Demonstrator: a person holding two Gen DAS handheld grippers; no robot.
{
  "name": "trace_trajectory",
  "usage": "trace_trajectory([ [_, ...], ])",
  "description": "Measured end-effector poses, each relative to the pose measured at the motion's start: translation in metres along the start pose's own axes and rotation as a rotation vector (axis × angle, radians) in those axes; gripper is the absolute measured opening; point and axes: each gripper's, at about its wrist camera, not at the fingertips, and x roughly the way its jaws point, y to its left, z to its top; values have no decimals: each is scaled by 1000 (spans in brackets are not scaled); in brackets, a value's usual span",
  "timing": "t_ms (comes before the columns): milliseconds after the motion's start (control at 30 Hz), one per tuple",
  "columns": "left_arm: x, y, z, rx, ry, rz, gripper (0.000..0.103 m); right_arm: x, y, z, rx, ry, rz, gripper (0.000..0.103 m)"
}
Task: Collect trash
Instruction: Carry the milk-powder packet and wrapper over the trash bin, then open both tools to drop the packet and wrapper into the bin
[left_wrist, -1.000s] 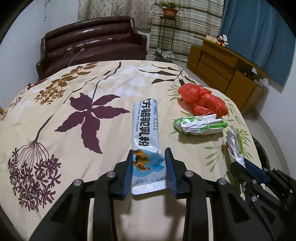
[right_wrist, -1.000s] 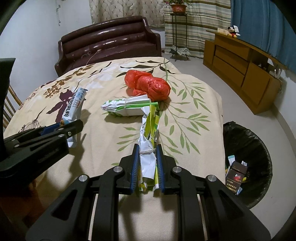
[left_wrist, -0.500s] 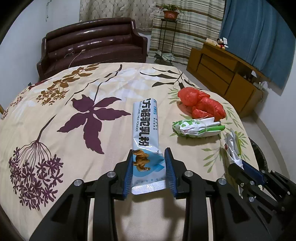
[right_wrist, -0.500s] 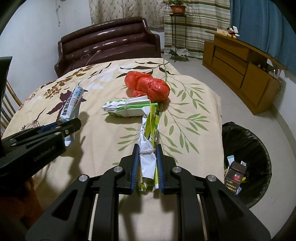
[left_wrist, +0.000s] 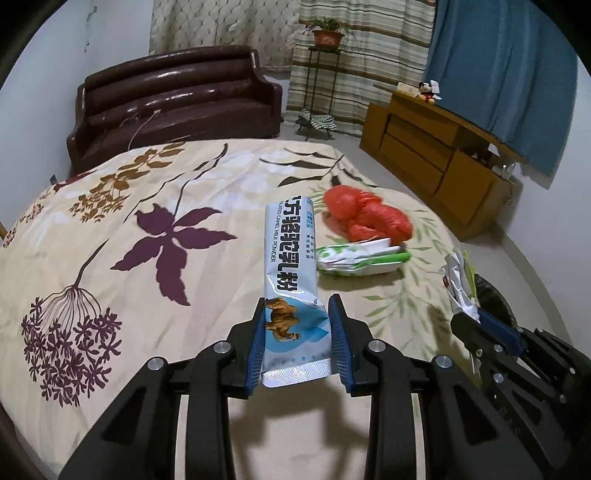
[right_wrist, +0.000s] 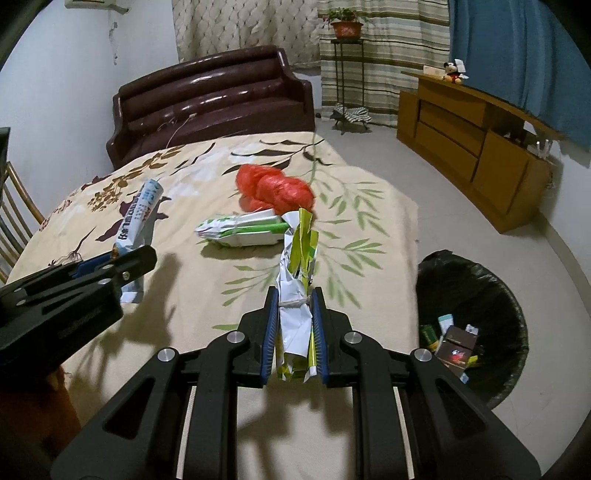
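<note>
Change since the earlier frames: in the left wrist view the milk powder sachet (left_wrist: 291, 258) now stands raised off the tablecloth (left_wrist: 110, 221), its far end overlapping the red plastic bag (left_wrist: 365, 218) where before it lay beside it; the crumpled green-and-white wrapper (right_wrist: 297, 291) sits as before between its pads.

Left wrist view.
- Left gripper (left_wrist: 297, 339): closed on the lower, camel-printed end of the milk powder sachet, blue pads pressing both edges; sachet points away, crimped foil seal nearest the camera.
- Red plastic bag: bunched, on the floral tablecloth, right of centre.
- Green-and-white folded packet (left_wrist: 360, 260): lying flat just in front of the red bag, touching it.
- Right gripper (left_wrist: 480, 325): at lower right edge, clamped on the crumpled wrapper (left_wrist: 458, 280), which sticks up.
- Background: brown sofa (left_wrist: 177, 103), wooden sideboard (left_wrist: 436, 155), potted plant on a stand (left_wrist: 327, 35), blue curtain (left_wrist: 509, 74).

Right wrist view.
- Right gripper (right_wrist: 295, 332): jaws nearly together, gripping the crumpled green-and-white wrapper, which is bound with a rubber band and held clear of the table.
- Left gripper (right_wrist: 114, 266): at left, holding the sachet (right_wrist: 138, 218) tilted above the cloth (right_wrist: 207, 295).
- Red bag (right_wrist: 275, 188) and folded packet (right_wrist: 240, 230): on the table, mid-distance, touching.
- Bin (right_wrist: 476, 280): black-lined, on the floor right of the table, open, with several small cartons inside.
</note>
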Motion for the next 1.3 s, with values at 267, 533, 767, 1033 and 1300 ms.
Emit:
trace_trajectory([
  [267, -13, -42, 0, 62, -29, -52, 33, -20, -44, -4, 41, -34, -71, 18],
  [533, -7, -96, -4, 136, -20, -117, 33, -32, -103, -16, 97, -44, -170, 18],
  [767, 8, -144, -8, 197, -2, -168, 33, -35, -150, -26, 161, -43, -235, 18],
  [1033, 30, -181, -9, 245, 14, -182, 33, -27, -183, -30, 213, -35, -257, 18],
  [1300, 49, -206, 1, 267, 5, -173, 34, -9, -198, -28, 239, -22, -250, 18],
])
